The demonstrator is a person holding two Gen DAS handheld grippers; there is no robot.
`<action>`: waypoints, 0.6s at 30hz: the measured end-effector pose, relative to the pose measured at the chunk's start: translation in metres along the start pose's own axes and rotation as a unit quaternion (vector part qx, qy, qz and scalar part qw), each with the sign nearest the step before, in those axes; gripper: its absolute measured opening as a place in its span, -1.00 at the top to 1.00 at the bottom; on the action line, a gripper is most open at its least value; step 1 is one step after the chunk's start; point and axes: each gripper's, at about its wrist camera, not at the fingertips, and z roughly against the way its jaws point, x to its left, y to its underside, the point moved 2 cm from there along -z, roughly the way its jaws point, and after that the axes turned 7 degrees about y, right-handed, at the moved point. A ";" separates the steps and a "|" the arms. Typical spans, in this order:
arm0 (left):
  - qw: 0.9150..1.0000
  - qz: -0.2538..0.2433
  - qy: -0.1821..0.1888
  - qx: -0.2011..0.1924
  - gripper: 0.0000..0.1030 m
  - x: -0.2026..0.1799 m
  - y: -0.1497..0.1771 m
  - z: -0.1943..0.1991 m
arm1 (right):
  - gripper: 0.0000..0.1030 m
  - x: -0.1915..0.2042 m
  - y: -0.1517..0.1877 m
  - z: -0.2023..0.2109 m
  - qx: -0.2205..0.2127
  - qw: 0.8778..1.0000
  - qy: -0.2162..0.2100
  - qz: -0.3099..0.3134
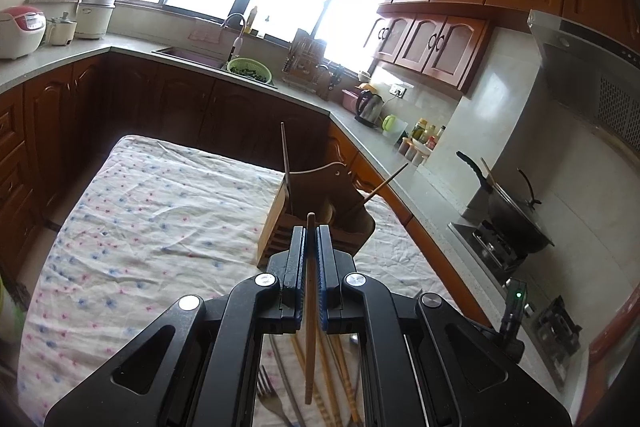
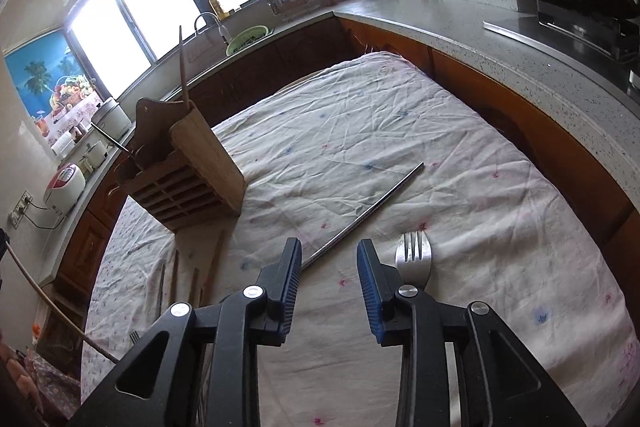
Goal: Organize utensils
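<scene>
On the cloth-covered desk (image 2: 400, 131) the wooden utensil holder (image 2: 188, 175) stands at ten o'clock from the right claw (image 2: 329, 251). A metal chopstick (image 2: 364, 215) lies slantwise on the cloth ahead of that claw, running toward one o'clock. A fork (image 2: 413, 257) lies just right of the claw, at three o'clock. Wooden chopsticks (image 2: 214, 263) lie on the cloth before the holder, at nine o'clock. In the left wrist view, the left claw (image 1: 311, 233) grips a wooden chopstick (image 1: 310, 327), with the holder at twelve o'clock just beyond. More chopsticks (image 1: 332, 379) lie beneath it.
</scene>
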 end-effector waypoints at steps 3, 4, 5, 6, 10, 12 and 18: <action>1.000 0.002 0.001 -0.001 0.92 0.002 -0.004 -0.005 | 0.29 -0.012 -0.014 -0.025 0.005 1.000 0.017 -0.019; 1.000 0.003 0.001 -0.001 0.92 0.002 -0.005 -0.006 | 0.29 -0.016 -0.020 -0.035 0.007 0.999 0.026 -0.021; 1.000 0.003 0.001 -0.001 0.92 0.004 -0.006 -0.007 | 0.29 -0.020 -0.026 -0.044 0.008 0.999 0.035 -0.026; 1.000 0.004 0.001 -0.001 0.92 0.004 -0.007 -0.009 | 0.29 -0.024 -0.032 -0.053 0.011 0.999 0.044 -0.031; 1.000 0.006 0.001 0.001 0.93 0.008 -0.009 -0.015 | 0.29 -0.032 -0.050 -0.093 0.040 0.995 0.091 -0.026; 1.000 0.007 0.000 0.003 0.93 0.009 -0.010 -0.018 | 0.27 -0.035 -0.052 -0.110 0.056 0.992 0.108 -0.024; 1.000 0.014 0.000 0.007 0.93 0.014 -0.009 -0.023 | 0.84 -0.013 -0.051 -0.117 0.043 0.991 0.125 0.027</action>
